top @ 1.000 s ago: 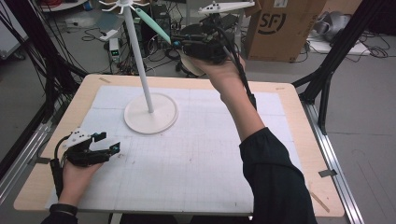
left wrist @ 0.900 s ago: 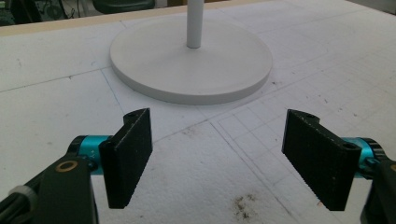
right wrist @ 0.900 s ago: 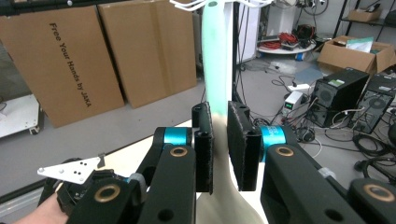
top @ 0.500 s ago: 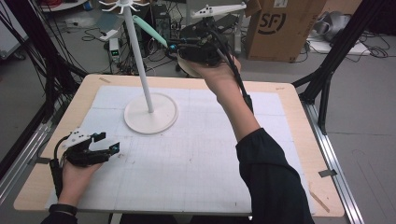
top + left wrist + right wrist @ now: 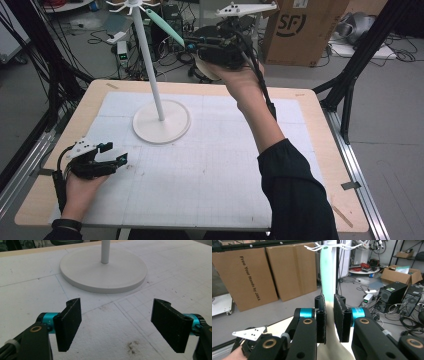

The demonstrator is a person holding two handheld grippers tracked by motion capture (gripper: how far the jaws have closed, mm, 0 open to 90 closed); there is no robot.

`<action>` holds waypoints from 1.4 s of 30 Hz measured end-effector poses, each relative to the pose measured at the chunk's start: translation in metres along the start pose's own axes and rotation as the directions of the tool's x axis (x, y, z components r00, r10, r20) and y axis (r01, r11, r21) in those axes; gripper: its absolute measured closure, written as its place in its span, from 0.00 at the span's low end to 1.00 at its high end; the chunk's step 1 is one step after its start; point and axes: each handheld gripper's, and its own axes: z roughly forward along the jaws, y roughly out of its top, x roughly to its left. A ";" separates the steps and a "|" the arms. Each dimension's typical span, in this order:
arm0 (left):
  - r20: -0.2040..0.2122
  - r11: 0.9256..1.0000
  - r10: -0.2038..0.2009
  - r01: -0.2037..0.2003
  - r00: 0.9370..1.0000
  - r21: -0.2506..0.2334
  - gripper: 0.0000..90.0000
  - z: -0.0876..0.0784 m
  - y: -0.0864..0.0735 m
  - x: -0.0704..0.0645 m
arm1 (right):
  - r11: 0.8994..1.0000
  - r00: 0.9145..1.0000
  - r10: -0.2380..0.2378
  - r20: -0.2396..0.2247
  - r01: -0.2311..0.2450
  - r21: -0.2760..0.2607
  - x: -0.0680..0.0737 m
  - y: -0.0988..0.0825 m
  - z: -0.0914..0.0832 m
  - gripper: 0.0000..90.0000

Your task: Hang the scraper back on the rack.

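A white stand rises from its round base [image 5: 161, 122] [image 5: 103, 270] on the white mat, its thin pole [image 5: 150, 70] topped by a ring of hooks [image 5: 131, 6] [image 5: 329, 246]. My right gripper [image 5: 192, 47] [image 5: 329, 317] is held high behind the table's far edge, shut on a long utensil. The utensil has a mint-green handle [image 5: 165, 26] [image 5: 327, 277] and a cream end. The handle slants up so that its tip lies close to the hooks. My left gripper [image 5: 114, 154] [image 5: 116, 323] rests open on the mat at the front left, nothing between its jaws.
Cardboard boxes [image 5: 300, 30] [image 5: 249, 275], black equipment [image 5: 395, 293] and tangled cables [image 5: 120, 45] crowd the floor beyond the table. Black frame legs [image 5: 350, 75] stand at the right. The wooden table edge [image 5: 65, 130] borders the mat.
The right gripper with the utensil has shifted only slightly near the top of the stand, the handle tip a little higher. The left gripper has stayed in place.
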 end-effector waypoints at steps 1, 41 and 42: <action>0.001 1.000 0.001 -0.001 1.000 0.000 0.28 0.000 0.000 0.000 | 1.000 1.000 0.002 0.003 -0.002 -0.002 -0.001 0.000 0.001 0.90; 0.006 1.000 0.003 -0.003 1.000 0.003 0.28 -0.001 -0.002 0.003 | 0.995 1.000 0.004 -0.029 -0.001 0.096 -0.009 -0.030 0.022 0.53; 0.008 1.000 0.000 0.000 1.000 0.004 0.28 -0.001 -0.002 0.002 | 0.994 0.999 0.000 -0.032 0.004 0.107 -0.009 -0.037 0.019 0.50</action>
